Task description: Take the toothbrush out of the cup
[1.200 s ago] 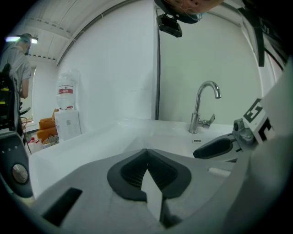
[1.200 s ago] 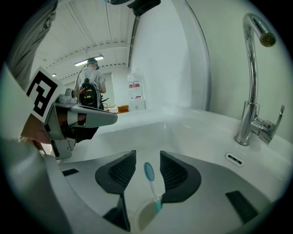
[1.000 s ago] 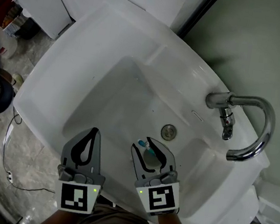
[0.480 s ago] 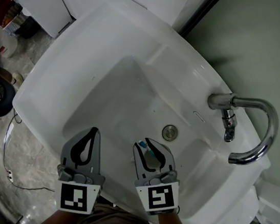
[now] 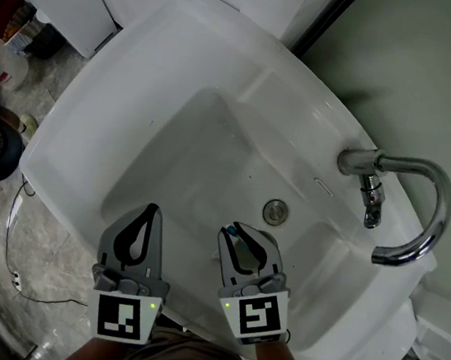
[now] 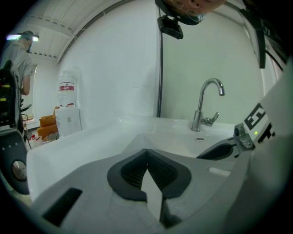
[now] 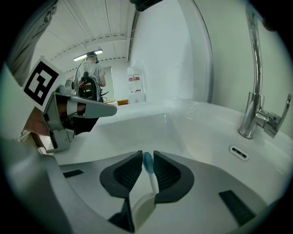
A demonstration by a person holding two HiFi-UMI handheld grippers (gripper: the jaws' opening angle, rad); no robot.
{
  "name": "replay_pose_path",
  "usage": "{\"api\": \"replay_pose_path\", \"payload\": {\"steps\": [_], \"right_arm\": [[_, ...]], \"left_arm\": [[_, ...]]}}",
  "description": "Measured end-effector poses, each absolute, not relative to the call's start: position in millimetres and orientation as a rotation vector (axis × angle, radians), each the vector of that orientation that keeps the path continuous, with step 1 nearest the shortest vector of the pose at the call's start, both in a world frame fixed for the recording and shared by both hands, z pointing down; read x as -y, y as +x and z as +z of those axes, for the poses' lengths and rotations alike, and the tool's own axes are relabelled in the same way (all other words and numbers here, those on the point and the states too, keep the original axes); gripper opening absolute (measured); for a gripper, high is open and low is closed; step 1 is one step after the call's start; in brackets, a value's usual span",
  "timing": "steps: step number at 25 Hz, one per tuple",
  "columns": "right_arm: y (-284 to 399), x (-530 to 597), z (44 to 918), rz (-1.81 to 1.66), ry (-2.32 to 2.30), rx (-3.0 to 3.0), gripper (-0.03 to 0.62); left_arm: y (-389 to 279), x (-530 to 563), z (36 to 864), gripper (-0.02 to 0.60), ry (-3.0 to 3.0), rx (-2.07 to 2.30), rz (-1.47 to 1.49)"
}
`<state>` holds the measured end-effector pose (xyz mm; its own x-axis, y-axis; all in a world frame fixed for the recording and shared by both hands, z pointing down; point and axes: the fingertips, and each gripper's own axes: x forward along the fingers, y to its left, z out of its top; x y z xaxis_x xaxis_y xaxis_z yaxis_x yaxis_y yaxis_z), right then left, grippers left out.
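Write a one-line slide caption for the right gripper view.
Jaws of the right gripper, just closing, pinch a toothbrush over the sink.

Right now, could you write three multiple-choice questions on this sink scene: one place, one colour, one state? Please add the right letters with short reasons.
1. Where is the toothbrush?
A. between the jaws of the right gripper
B. hanging on the faucet
C. lying over the drain

2. What colour are its bristles?
A. red
B. blue
C. black

3. How do the jaws of the left gripper stand?
A. wide apart
B. closed on a cloth
C. together, nothing between

Answers: 1 A, the right gripper view shows it between jaws that have just been closing. 2 B, its head looks blue there. 3 C, the left gripper view shows them meeting, empty.
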<state>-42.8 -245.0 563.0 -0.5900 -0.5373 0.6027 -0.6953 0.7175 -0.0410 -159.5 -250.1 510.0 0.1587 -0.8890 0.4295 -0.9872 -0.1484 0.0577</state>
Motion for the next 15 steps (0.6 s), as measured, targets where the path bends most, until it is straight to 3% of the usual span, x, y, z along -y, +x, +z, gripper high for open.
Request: {"api": "replay_pose_path", "payload": {"steps": [15], "right_arm": [[-38.4,247.7,559.8,0.326,0.96,2.345,0.067]], "left_arm": [[-160.5,248.3,507.3,0.014,2.122,1.812,0.421]]}}
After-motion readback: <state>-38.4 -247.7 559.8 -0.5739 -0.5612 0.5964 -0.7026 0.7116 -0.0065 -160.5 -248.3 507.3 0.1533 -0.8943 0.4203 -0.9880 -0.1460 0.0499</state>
